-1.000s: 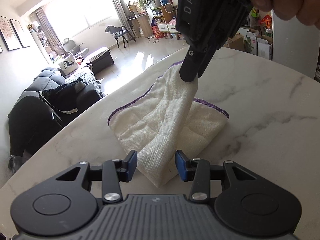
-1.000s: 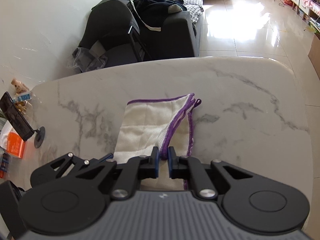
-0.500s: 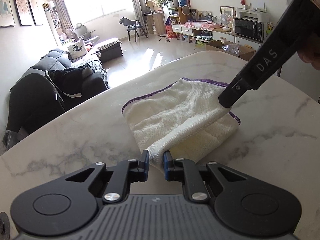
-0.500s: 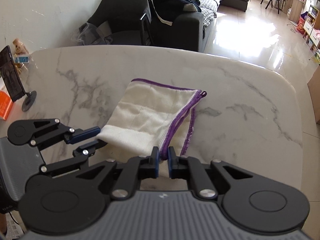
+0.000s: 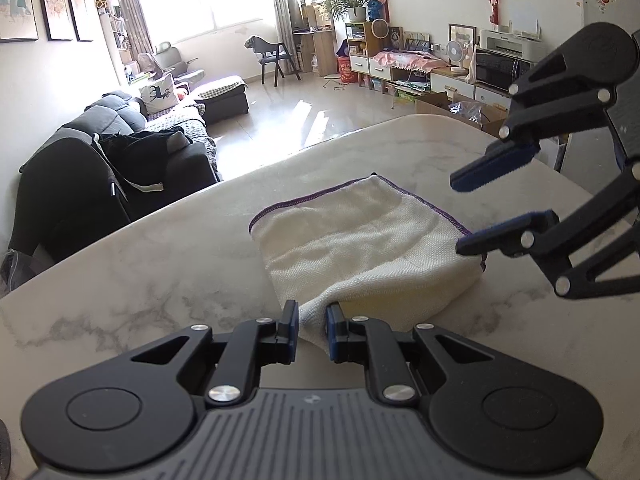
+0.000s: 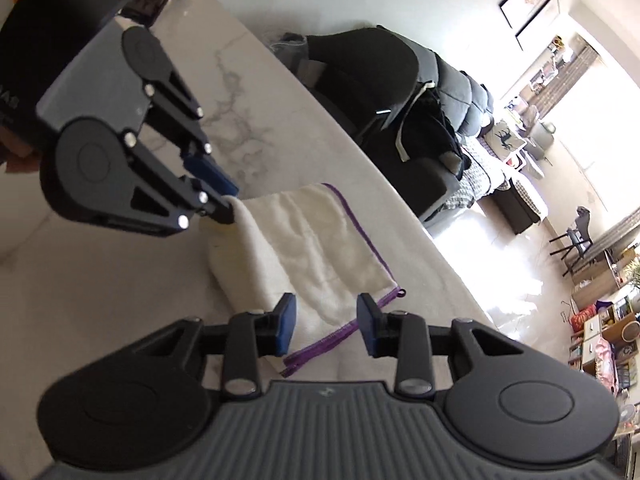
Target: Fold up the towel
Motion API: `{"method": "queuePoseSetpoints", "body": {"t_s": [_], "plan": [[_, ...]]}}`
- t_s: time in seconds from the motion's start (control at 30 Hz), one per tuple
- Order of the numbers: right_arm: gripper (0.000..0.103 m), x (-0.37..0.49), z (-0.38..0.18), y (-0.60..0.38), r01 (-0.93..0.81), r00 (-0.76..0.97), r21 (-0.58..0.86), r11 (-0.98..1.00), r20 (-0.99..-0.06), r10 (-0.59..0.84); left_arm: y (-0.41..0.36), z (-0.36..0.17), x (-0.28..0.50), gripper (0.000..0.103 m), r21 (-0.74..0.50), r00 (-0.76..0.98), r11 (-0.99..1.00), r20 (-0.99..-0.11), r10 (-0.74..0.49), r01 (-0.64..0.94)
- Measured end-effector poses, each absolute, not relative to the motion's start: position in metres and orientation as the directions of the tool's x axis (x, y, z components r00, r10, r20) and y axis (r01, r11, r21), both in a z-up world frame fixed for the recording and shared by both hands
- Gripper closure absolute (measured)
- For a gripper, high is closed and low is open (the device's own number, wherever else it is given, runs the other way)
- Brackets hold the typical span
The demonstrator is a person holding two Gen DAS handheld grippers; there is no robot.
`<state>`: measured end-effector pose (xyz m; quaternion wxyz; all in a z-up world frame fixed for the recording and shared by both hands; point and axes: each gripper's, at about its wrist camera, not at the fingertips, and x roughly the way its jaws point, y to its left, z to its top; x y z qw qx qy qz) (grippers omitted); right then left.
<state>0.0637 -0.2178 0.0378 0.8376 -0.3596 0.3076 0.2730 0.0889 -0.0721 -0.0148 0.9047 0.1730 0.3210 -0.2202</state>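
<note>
A white towel with purple edging lies folded on the marble table; it also shows in the right wrist view. My left gripper has its blue pads partly apart, with the towel's near folded corner between them; in the right wrist view that corner still sits in its fingers. My right gripper is open above the towel's purple-edged corner; in the left wrist view it hovers open at the towel's right edge.
A dark sofa with clothes on it stands beyond the table's far edge. Chairs, shelves and boxes line the far room. The marble table runs left and right of the towel.
My right gripper has let go of the towel's purple corner, opened and tilted. The towel top layer now lies flat. My left gripper's pads have parted a little around the near corner.
</note>
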Motion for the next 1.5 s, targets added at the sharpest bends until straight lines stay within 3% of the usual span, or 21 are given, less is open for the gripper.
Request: {"method": "queuePoseSetpoints", "body": {"t_s": [0.07,0.2,0.47,0.6,0.93,1.2,1.27,1.3,1.37,1.5], "plan": [[0.069,0.068,0.033,-0.213,-0.689,0.648,-0.426,0.587,-0.724,0.235,-0.072,-0.014,0.088,0.088,0.169,0.697,0.844,-0.657,-0.289,0.509],[0.084,0.082,0.025,-0.204,-0.691,0.623,-0.406,0.598,-0.753,0.209,-0.072,-0.013,0.086,0.088,0.161,0.694,0.845,-0.658,-0.292,0.509],[0.085,0.094,0.018,-0.21,-0.673,0.618,-0.401,0.621,-0.766,0.175,-0.069,-0.013,0.088,0.089,0.139,0.687,0.85,-0.661,-0.303,0.509],[0.098,0.092,0.021,-0.216,-0.664,0.619,-0.391,0.637,-0.766,0.174,-0.068,-0.012,0.088,0.089,0.132,0.681,0.845,-0.662,-0.314,0.518],[0.099,0.079,0.032,-0.218,-0.673,0.62,-0.379,0.635,-0.757,0.205,-0.065,-0.012,0.081,0.089,0.151,0.679,0.827,-0.658,-0.325,0.542],[0.098,0.081,0.007,-0.221,-0.673,0.584,-0.355,0.649,-0.793,0.173,-0.068,-0.036,0.077,0.088,0.161,0.623,0.797,-0.718,-0.311,0.583],[0.094,0.081,0.008,-0.222,-0.674,0.579,-0.344,0.654,-0.796,0.178,-0.068,-0.035,0.075,0.078,0.168,0.619,0.785,-0.72,-0.315,0.596],[0.087,0.082,0.011,-0.223,-0.675,0.576,-0.333,0.659,-0.796,0.187,-0.067,-0.033,0.074,0.058,0.167,0.61,0.78,-0.727,-0.316,0.603],[0.077,0.084,0.021,-0.228,-0.675,0.567,-0.295,0.676,-0.794,0.219,-0.064,-0.026,0.07,0.037,0.176,0.63,0.781,-0.706,-0.324,0.599],[0.065,0.092,0.039,-0.235,-0.639,0.596,-0.28,0.716,-0.769,0.231,-0.059,-0.008,0.076,0.03,0.19,0.675,0.793,-0.657,-0.335,0.579]]}}
